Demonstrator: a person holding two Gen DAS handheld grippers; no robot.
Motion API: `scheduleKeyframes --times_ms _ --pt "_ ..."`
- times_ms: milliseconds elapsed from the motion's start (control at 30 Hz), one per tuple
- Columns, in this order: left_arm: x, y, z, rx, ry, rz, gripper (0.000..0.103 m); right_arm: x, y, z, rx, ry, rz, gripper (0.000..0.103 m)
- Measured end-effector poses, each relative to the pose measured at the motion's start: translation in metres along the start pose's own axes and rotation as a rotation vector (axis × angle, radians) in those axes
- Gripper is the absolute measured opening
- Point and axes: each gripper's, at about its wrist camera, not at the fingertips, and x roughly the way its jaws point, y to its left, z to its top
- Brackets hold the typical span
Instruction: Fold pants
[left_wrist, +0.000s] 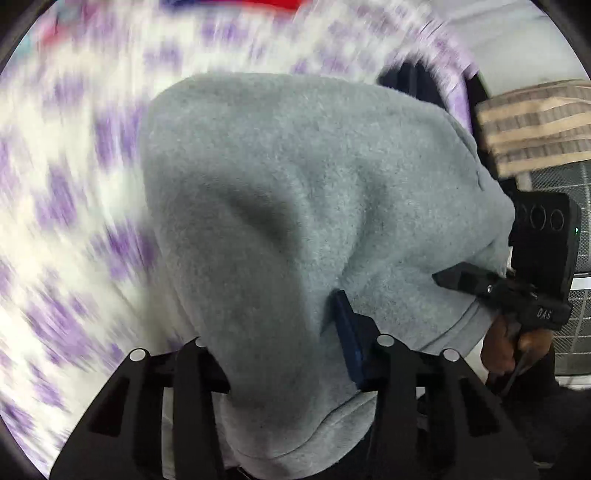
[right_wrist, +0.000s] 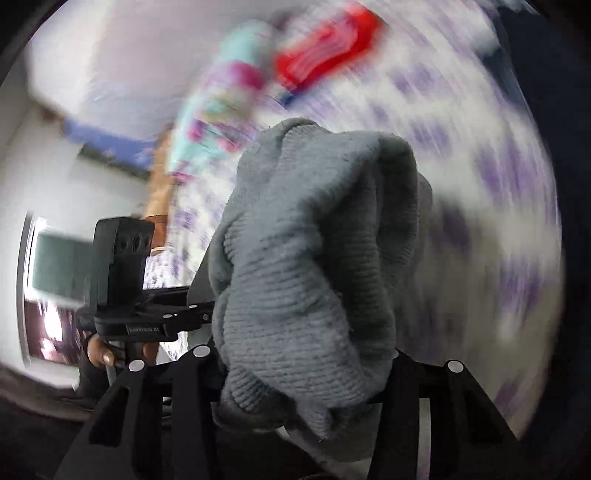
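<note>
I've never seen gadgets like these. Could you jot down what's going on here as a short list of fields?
Garment: grey fleece pants, bunched and lifted
Left gripper: clamped on the cloth
Right gripper: clamped on a ribbed edge of the cloth
Surface below: white and purple patterned sheet, blurred
Other items: red cloth and multicoloured cloth, blurred

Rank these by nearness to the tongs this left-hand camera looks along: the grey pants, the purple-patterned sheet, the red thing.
1. Grey pants: gripped in the left tongs, filling the middle.
2. Purple-patterned sheet: behind the pants, blurred, to the left.
3. Red thing: farthest, at the top edge beyond the sheet.
</note>
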Motion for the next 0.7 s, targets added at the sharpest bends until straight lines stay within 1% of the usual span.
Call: scheduleKeyframes --times_ms 33,67,133,167,233,267,300,333,367,400,433,467,500,533,567,600,633,667,700 --pt "-0.013 -0.003 0.012 0.017 -0.045 0.015 0.042 -0.006 0.008 0.020 -0.049 -0.031 0.009 0.048" --pt "-0.035 -0.008 0.032 0.038 -0.120 0.043 0.042 -0.014 0.020 0.052 -0.119 -0.083 0.027 0.048" --pt "-0.066 -0.010 0.067 0.049 -0.228 0.078 0.042 -0.021 0.037 0.102 -0.225 -0.168 0.042 0.048" --pt "-0.086 -0.010 0.096 0.063 -0.308 0.103 0.042 -0.023 0.041 0.122 -0.258 -0.202 0.043 0.049" --pt "-0.105 -0.008 0.135 0.075 -0.401 0.138 0.043 -0.023 0.053 0.169 -0.340 -0.287 0.027 0.051" --pt "-0.114 -0.004 0.165 0.087 -0.462 0.158 0.046 -0.017 0.054 0.203 -0.363 -0.339 0.020 0.054" --pt "-0.115 0.001 0.187 0.098 -0.492 0.171 0.049 -0.009 0.051 0.222 -0.360 -0.352 0.012 0.056" --pt "-0.111 0.011 0.213 0.090 -0.511 0.189 0.051 0.007 0.043 0.252 -0.351 -0.353 -0.018 0.059" --pt "-0.104 0.021 0.231 0.073 -0.511 0.201 0.055 0.020 0.034 0.270 -0.345 -0.353 -0.056 0.066" --pt "-0.088 0.040 0.256 0.039 -0.492 0.222 0.056 0.038 0.020 0.289 -0.331 -0.343 -0.097 0.069" --pt "-0.071 0.051 0.273 -0.005 -0.473 0.241 0.059 0.060 0.003 0.306 -0.310 -0.319 -0.152 0.079" --pt "-0.045 0.076 0.293 -0.073 -0.440 0.309 0.069 0.089 -0.025 0.323 -0.282 -0.288 -0.281 0.085" --pt "-0.015 0.102 0.308 -0.131 -0.393 0.434 0.073 0.118 -0.052 0.336 -0.228 -0.232 -0.421 0.086" --pt "0.015 0.127 0.316 -0.172 -0.336 0.516 0.082 0.139 -0.077 0.343 -0.172 -0.177 -0.449 0.095" --pt "0.024 0.130 0.314 -0.157 -0.375 0.537 0.089 0.140 -0.095 0.346 -0.113 -0.228 -0.337 0.100" --pt "0.029 0.120 0.311 -0.124 -0.422 0.609 0.090 0.140 -0.099 0.348 -0.096 -0.227 -0.318 0.100" --pt "0.033 0.108 0.309 -0.086 -0.440 0.687 0.090 0.141 -0.098 0.348 -0.099 -0.239 -0.328 0.100" --pt "0.037 0.098 0.310 -0.055 -0.439 0.747 0.089 0.142 -0.096 0.346 -0.121 -0.250 -0.335 0.100" --pt "0.037 0.098 0.311 -0.053 -0.432 0.754 0.090 0.142 -0.097 0.345 -0.129 -0.254 -0.334 0.100"
